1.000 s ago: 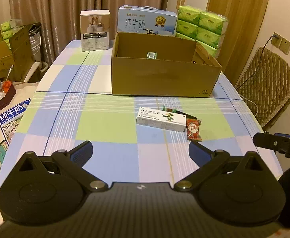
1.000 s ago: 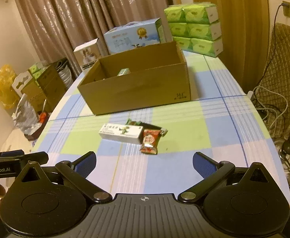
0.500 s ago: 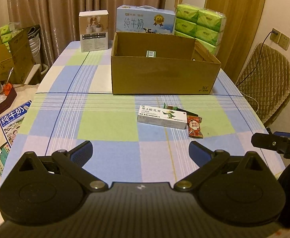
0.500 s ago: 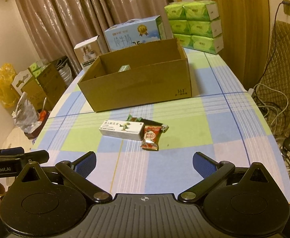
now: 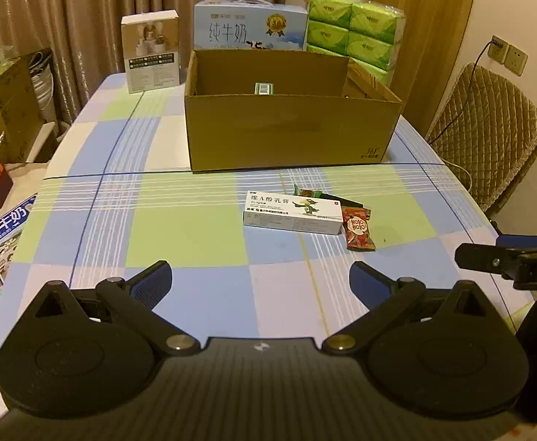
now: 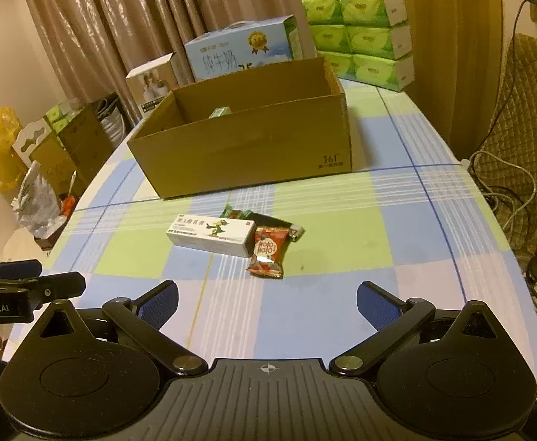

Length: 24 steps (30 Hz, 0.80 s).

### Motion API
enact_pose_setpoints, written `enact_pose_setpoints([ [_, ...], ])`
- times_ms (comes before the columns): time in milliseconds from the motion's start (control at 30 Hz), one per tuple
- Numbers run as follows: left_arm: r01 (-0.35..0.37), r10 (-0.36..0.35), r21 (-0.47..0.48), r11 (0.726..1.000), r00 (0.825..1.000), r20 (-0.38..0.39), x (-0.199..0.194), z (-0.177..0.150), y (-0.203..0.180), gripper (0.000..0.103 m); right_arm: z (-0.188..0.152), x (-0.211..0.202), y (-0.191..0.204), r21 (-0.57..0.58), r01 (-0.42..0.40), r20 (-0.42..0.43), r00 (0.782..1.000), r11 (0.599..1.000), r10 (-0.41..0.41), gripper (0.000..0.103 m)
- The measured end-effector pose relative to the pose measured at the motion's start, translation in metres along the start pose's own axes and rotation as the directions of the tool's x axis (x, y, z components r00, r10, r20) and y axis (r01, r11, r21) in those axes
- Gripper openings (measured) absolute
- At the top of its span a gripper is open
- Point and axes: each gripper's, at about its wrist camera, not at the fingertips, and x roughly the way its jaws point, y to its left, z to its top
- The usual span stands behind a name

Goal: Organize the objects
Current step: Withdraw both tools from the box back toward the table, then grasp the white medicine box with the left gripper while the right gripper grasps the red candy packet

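Note:
A white medicine box (image 5: 293, 213) (image 6: 211, 235) lies on the checked tablecloth, with a red snack packet (image 5: 358, 228) (image 6: 268, 253) at its right end and a green wrapper (image 5: 307, 193) (image 6: 237, 214) behind it. Beyond them stands an open cardboard box (image 5: 290, 132) (image 6: 246, 150) holding a small green packet (image 5: 263, 88) (image 6: 220, 112). My left gripper (image 5: 261, 281) and right gripper (image 6: 266, 299) are both open and empty, well short of the items near the table's front edge.
Behind the cardboard box stand a blue milk carton (image 5: 248, 29), green tissue packs (image 5: 355, 33) and a small white box (image 5: 151, 51). A quilted chair (image 5: 489, 136) is on the right. More boxes and bags (image 6: 48, 147) sit on the floor at left.
Both grippers have pulled back and risen slightly, so the box and the items look farther away. Nothing on the table has moved.

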Motion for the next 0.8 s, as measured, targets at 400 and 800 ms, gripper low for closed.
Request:
enact_pose_setpoints([
  [400, 0.013, -0.010, 0.092, 0.996, 0.999, -0.041, 0.067, 0.013, 0.010, 0.098, 0.008, 0.071, 0.001, -0.042, 0.035, -0.033, 0.999, 0.998, -0.036, 0.088],
  [800, 0.060, -0.039, 0.238, 0.969, 0.995, -0.093, 0.134, 0.034, 0.014, 0.099, 0.012, 0.141, 0.001, -0.116, 0.047, -0.108, 0.992, 0.992, -0.060, 0.064],
])
